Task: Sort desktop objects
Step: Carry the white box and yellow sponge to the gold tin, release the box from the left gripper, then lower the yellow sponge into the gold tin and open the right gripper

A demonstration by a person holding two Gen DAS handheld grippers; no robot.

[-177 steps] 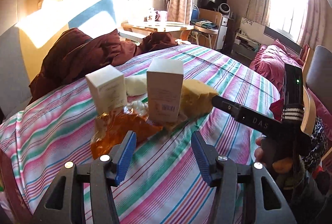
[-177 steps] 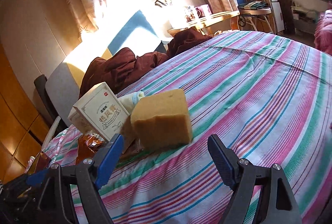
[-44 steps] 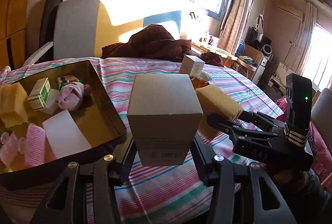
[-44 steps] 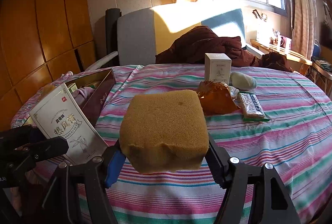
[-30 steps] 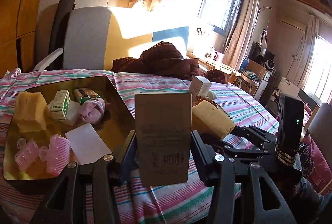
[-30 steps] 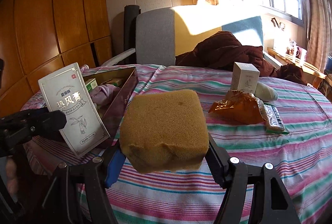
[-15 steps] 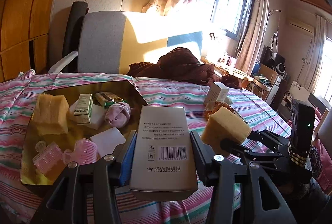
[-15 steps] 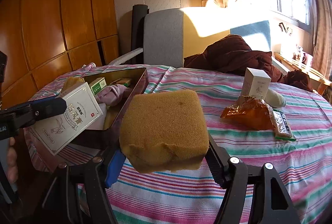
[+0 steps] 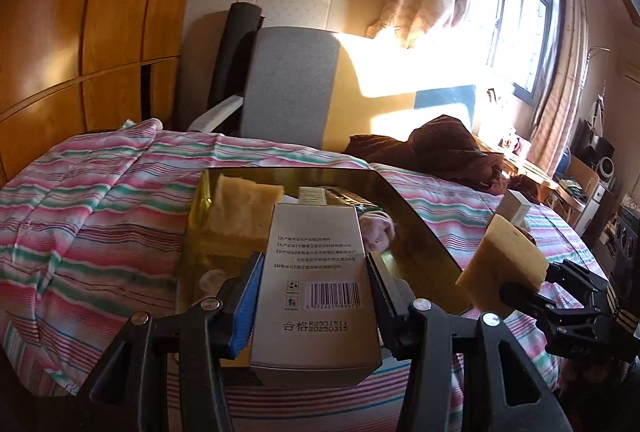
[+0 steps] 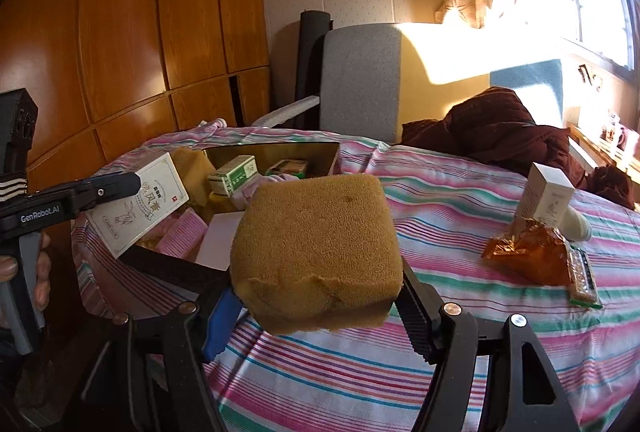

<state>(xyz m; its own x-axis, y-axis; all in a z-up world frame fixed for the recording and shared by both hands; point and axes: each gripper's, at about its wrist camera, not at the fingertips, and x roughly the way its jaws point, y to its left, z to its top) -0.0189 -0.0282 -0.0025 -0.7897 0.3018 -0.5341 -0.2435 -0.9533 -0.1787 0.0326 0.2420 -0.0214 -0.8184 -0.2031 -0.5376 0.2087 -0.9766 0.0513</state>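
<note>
Striped tablecloth (image 9: 100,232), white box (image 9: 316,272) hiding tray (image 9: 416,228) contents, sponge (image 10: 316,252) blocking right gripper (image 10: 320,308)

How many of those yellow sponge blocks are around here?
2. One sponge in the gripper is clamped by the right gripper; the sponge in the tray sits at the gold tray's far left corner. Others may be hidden.

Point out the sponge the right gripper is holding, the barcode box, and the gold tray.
sponge (image 10: 316,232), right wrist view, middle of its top face
barcode box (image 9: 318,272), left wrist view, printed face above the barcode
gold tray (image 9: 416,232), left wrist view, bare right inner wall
</note>
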